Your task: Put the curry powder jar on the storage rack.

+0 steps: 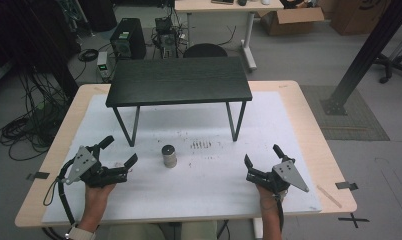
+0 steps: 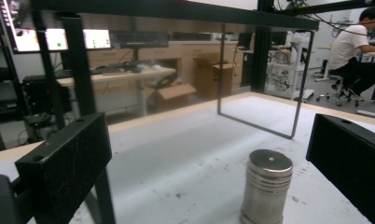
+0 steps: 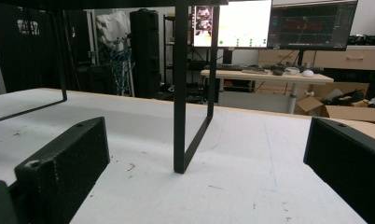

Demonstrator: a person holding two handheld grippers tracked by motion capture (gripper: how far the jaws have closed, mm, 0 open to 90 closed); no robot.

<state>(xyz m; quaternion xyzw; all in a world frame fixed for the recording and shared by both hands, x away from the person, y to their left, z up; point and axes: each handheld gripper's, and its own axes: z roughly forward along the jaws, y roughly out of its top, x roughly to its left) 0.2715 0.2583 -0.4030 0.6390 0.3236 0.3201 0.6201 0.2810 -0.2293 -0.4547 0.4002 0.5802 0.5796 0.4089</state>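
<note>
Resting near table's (image 1: 309,125) near edge | left claw (image 1: 120,154) gaping wide, gripping nothing | right claw (image 1: 263,153) likewise | can (image 1: 169,156) standing between, mid-table

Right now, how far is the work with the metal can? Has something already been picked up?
Nothing looks done yet. The metal can stands upright on the white mat, in front of the small black table, untouched. The left gripper is open and faces the can; the right gripper is open and holds nothing. Any grasp or move is still left.
</note>
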